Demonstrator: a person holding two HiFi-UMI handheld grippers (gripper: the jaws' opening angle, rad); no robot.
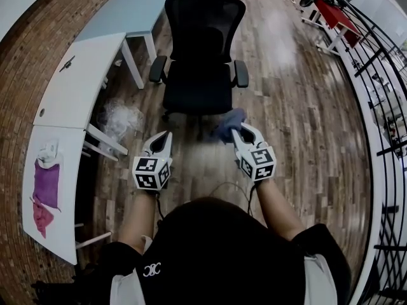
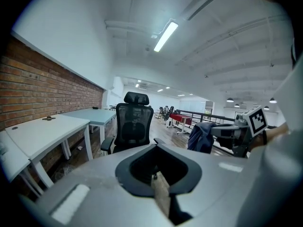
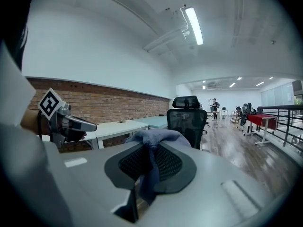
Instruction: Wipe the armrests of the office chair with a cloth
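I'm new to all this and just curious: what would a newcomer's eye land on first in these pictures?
First, the black mesh-backed office chair on the wooden floor, straight ahead of the person. Next, the two handheld grippers low in the head view: the right gripper is shut on a crumpled blue cloth, the left gripper shut and empty.

Chair [image 1: 198, 84] ahead in all 3 cams
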